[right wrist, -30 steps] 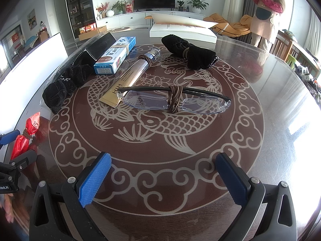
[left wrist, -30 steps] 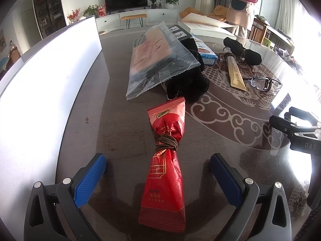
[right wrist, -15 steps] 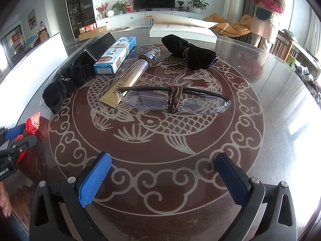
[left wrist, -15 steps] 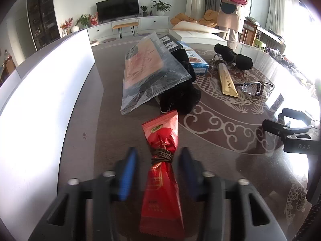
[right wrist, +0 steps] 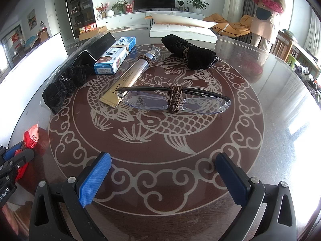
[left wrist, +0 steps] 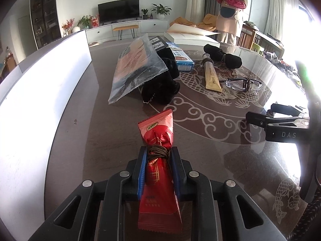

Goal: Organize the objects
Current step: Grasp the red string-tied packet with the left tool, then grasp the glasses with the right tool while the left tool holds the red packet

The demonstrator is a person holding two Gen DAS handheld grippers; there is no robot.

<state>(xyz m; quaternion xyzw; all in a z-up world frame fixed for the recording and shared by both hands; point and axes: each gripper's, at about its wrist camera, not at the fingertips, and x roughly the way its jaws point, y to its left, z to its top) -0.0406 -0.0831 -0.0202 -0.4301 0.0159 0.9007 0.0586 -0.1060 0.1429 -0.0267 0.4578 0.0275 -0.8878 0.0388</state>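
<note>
My left gripper [left wrist: 158, 153] is shut on a red snack packet [left wrist: 159, 172] tied at the middle with brown cord, on the table's left side. The packet also shows at the left edge of the right wrist view [right wrist: 31, 138]. My right gripper [right wrist: 162, 160] is open and empty above the table's front. Ahead of it lie glasses [right wrist: 174, 99] bound with brown cord, a gold tube [right wrist: 130, 78], a blue box [right wrist: 115, 55] and a black pouch [right wrist: 190, 52].
A clear plastic bag [left wrist: 136, 68] leans over a black cloth bundle [left wrist: 160, 89]. A white panel [left wrist: 40, 86] runs along the table's left edge. An open white book [right wrist: 182, 28] lies at the far side. A person [right wrist: 264, 14] stands beyond the table.
My left gripper has closed from wide open onto the red packet's tied middle. The right gripper has stayed open and still.
</note>
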